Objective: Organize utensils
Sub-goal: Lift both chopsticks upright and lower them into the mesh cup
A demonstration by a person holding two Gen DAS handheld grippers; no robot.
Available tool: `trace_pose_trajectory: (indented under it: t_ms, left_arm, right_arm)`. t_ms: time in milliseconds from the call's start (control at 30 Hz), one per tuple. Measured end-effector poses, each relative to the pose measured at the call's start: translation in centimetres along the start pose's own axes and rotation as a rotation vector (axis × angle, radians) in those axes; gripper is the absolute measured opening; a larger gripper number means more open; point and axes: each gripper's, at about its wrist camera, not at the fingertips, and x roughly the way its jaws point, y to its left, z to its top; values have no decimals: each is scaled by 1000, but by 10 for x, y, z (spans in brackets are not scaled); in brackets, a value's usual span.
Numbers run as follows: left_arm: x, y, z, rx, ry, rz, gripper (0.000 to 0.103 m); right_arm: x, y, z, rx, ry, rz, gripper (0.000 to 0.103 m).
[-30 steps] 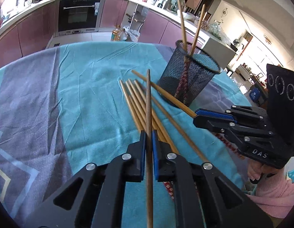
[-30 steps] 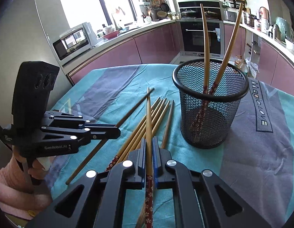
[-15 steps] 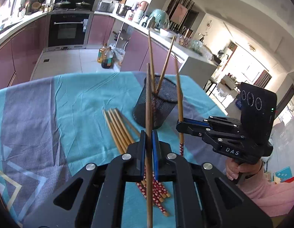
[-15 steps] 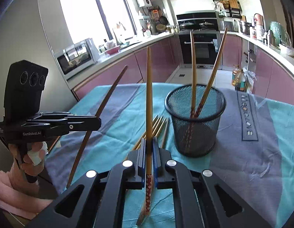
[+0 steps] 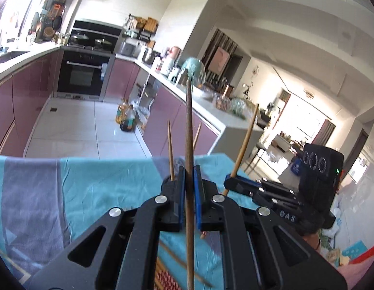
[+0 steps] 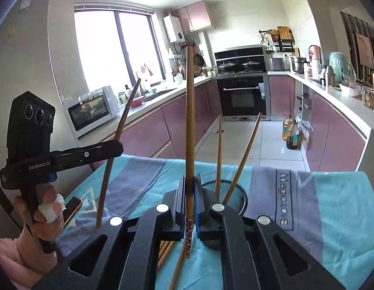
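Kitchen table under a teal-and-grey cloth point(image 6: 332, 193): nearest us, our left gripper point(image 5: 189, 183) is clamped on a dark chopstick point(image 5: 189, 130) held upright, and our right gripper point(image 6: 190, 193) likewise pinches a bamboo chopstick point(image 6: 190, 111) with a red patterned end. Just beyond, the mesh cup point(image 6: 237, 193) already holds two sticks, loose chopsticks point(image 6: 165, 251) lie below on the cloth, purple cabinets point(image 6: 148, 130) behind. Risk as we judge it: both sticks descending together could cross, catch the rim, or tip the light cup.
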Motion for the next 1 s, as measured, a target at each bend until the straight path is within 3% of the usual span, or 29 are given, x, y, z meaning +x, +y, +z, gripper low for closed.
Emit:
trace_pose_trajectory:
  t_ms: [267,533,733,1000]
  left_arm:
    - [44,-10,33,-2,-105,36,7]
    - [85,-16,46,12,-173,82,7]
    - [115,-14,31,37,-154,127,8]
    - [122,-12,9,99,-113,168,8]
  right_arm:
    - [4,-11,31,-2,-68,-23,6]
    - [24,-24,33,-9,-66,-68,6]
    - [42,-32,19,4,-14,-92,6]
    - [53,-36,1,26,49,-89,6]
